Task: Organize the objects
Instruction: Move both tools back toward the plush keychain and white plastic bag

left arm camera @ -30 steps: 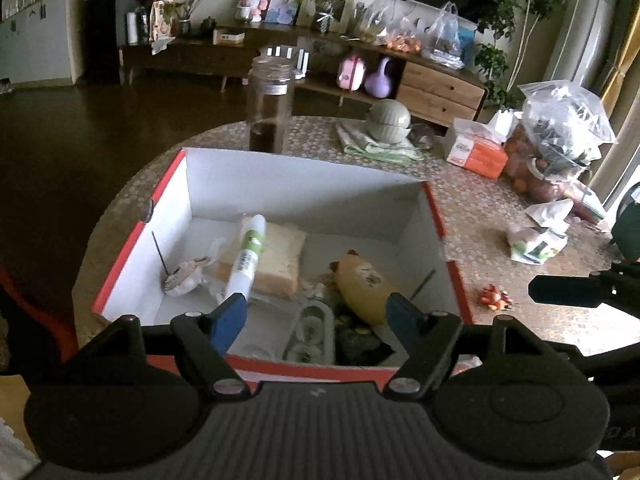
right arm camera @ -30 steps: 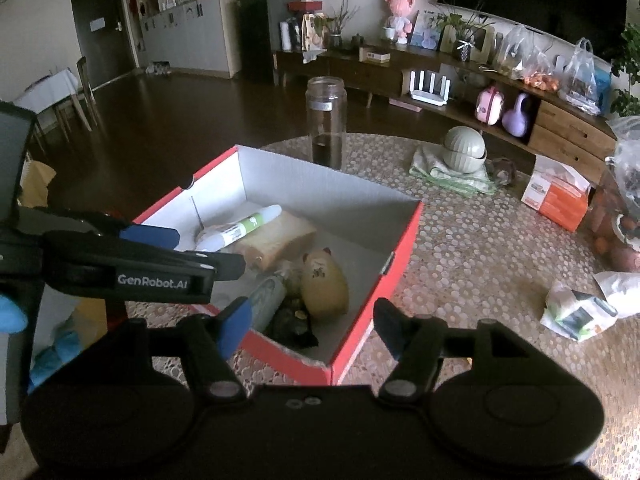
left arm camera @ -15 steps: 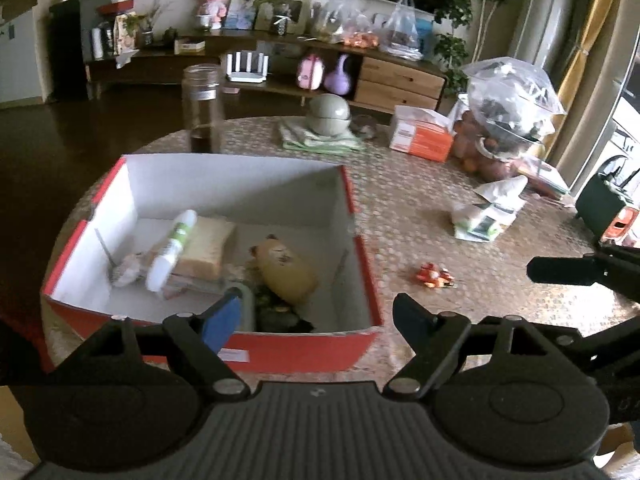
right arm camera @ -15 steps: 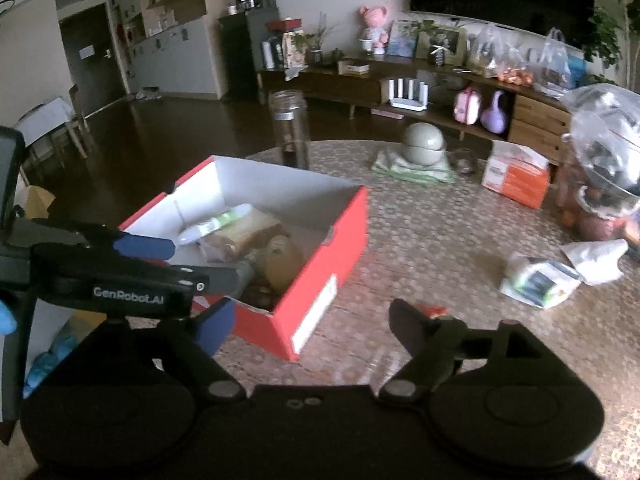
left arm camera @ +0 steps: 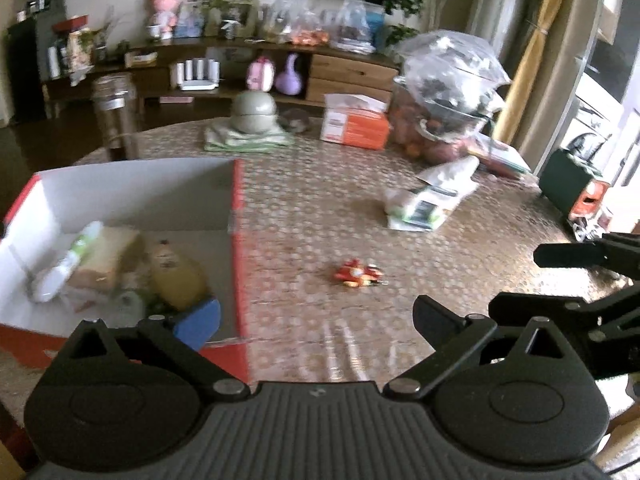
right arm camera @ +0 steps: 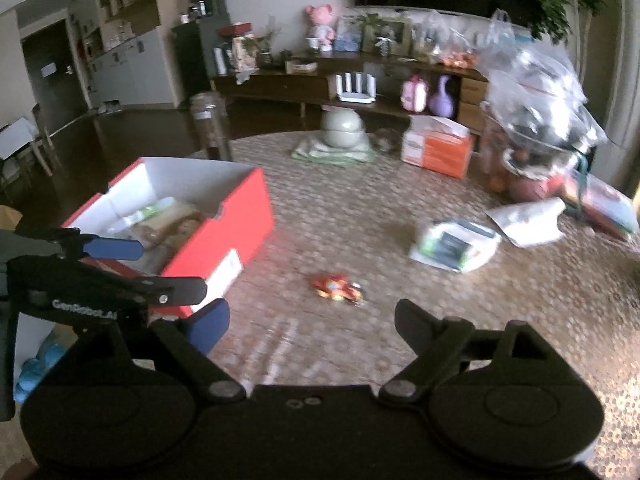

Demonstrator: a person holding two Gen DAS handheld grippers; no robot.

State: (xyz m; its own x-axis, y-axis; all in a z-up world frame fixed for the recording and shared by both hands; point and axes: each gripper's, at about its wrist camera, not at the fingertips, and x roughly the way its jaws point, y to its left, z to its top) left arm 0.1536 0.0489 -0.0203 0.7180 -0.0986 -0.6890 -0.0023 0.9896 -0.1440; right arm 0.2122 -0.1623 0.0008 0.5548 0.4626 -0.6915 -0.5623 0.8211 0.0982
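Observation:
A small red and orange toy lies on the patterned table, a little beyond both grippers. My left gripper is empty and its jaws are opening; its blue pad hangs over the near right corner of the red box. To the right of that box, my right gripper is opening too, with nothing between its jaws. Inside the box lie a yellow bottle, a white tube with a green label and a tan block. A white and green packet rests farther right.
At the back of the round table stand a glass jar, grey-green bowls on a folded cloth, an orange tissue box and a full clear plastic bag. A dark green object sits at the right edge.
Both grippers have swung right: the box slid to the left of each view and the red toy came in front. Both pairs of jaws stand wider apart.

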